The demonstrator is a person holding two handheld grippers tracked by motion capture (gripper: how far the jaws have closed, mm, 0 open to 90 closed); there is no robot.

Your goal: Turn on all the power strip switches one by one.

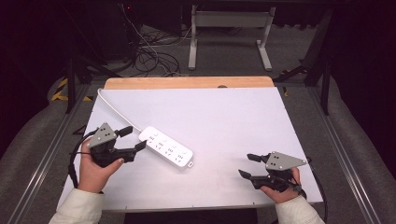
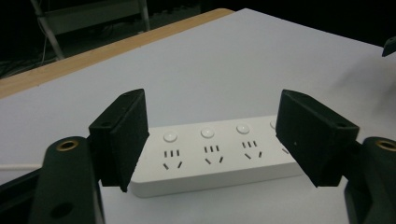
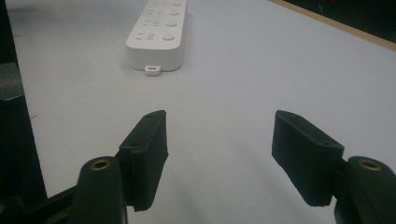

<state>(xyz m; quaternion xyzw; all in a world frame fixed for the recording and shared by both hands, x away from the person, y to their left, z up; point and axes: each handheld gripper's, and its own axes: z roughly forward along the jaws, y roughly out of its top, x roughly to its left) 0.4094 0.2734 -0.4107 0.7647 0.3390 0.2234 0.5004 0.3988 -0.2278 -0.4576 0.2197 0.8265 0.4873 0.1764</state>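
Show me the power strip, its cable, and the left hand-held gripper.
power strip (image 1: pixel 166 147), high view, middle of its top face
cable (image 1: pixel 114 108), high view, stretch crossing the table
left hand-held gripper (image 1: pixel 133 138), high view, between its fingertips

In the left gripper view, the right jaw hid the far end of the power strip (image 2: pixel 224 156), and its fourth socket was half covered. In the right gripper view, the top edge cut off the strip's (image 3: pixel 156 35) far part. Its cord (image 1: pixel 114 109) ran off the table's (image 1: pixel 233 116) far left corner.
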